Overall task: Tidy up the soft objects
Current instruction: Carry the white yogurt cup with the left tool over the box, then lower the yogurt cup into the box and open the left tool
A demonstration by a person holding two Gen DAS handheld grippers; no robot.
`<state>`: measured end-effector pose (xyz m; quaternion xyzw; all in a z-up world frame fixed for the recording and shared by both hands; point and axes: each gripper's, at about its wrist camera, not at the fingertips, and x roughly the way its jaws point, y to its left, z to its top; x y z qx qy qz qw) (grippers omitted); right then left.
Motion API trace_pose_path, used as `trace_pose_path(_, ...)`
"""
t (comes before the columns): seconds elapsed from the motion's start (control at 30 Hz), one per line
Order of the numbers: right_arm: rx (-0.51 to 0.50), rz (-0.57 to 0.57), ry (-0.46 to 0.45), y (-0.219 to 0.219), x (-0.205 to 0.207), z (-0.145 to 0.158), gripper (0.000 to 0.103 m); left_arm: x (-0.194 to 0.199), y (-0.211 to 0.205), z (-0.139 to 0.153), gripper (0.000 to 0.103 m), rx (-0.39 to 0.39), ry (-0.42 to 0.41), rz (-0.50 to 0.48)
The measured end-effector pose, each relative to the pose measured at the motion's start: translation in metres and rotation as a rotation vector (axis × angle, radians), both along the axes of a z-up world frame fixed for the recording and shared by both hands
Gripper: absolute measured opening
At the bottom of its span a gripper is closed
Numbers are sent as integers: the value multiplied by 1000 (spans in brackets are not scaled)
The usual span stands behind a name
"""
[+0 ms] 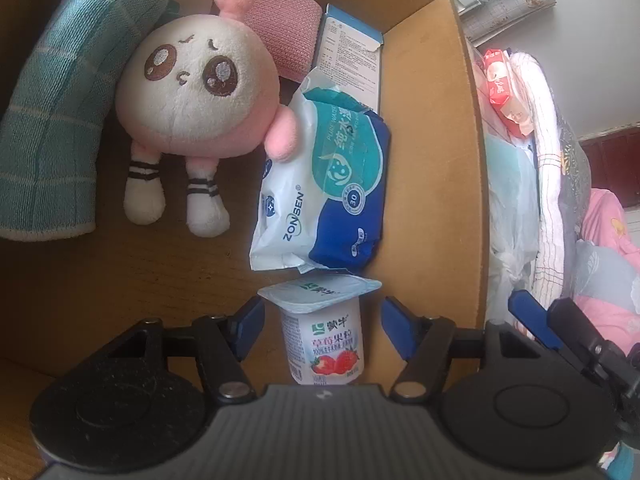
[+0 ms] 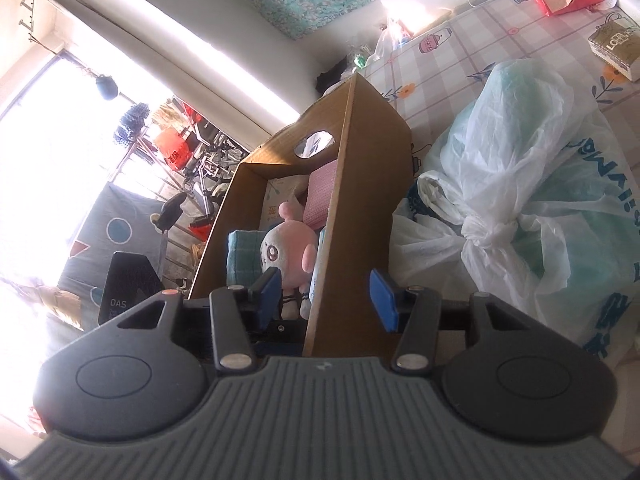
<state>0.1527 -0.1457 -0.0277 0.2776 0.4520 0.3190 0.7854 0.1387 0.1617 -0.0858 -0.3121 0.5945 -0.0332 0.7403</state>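
Left gripper [image 1: 322, 330], pointing steeply down into the cardboard box [image 1: 428, 120]: jaws stand apart on either side of a yogurt cup [image 1: 324, 340], with a gap showing between each blue pad and the cup wall, so nothing is clamped. The cup's foil lid faces away from the gripper; its label shows strawberries and Chinese characters. Just beyond the cup lies a wet-wipe pack [image 1: 320, 188] printed "ZONSEN", "PURE WATER" and "30", long axis running away from the gripper. To its left lies a plush doll [image 1: 192, 108], legs toward the gripper, beside a teal towel [image 1: 52, 120].

Right gripper [image 2: 326, 300]: jaws partly apart, straddling the box's near side wall without visibly pressing on it. A knotted plastic bag [image 2: 520, 184] lies to its right.
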Motion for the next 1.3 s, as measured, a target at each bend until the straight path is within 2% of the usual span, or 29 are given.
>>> trace_pose_path(0.13,13,-17,23,-10,6,-8,50,5,-5,-10,68,-7,41,22)
trace_pose_path(0.27,29,-34,39,-19,12,-15,50,10,-12,-14,68,18,61,39)
trace_pose_path(0.47,51,-47,60,-28,15,-24,51,20,-18,-29,65,-6,117,88)
trace_pose_path(0.53,56,-52,65,-31,14,-25,51,21,-19,-28,60,-4,109,107)
trace_pose_path(0.57,58,-55,67,-32,13,-25,51,21,-21,-28,60,3,104,109)
trace_pose_path(0.63,61,-60,68,-35,13,-26,52,19,-23,-26,50,32,90,111)
trace_pose_path(0.83,55,-63,67,-37,12,-25,52,1,-24,-16,50,53,17,85)
trace_pose_path(0.93,50,-59,65,-35,11,-24,53,-11,-29,-2,50,78,-58,47)
trace_pose_path(1.17,40,-44,64,-24,10,-24,53,-29,-40,29,50,233,-291,-49)
trace_pose_path(1.3,31,-42,64,-20,8,-25,53,-33,-46,31,50,253,-322,-61)
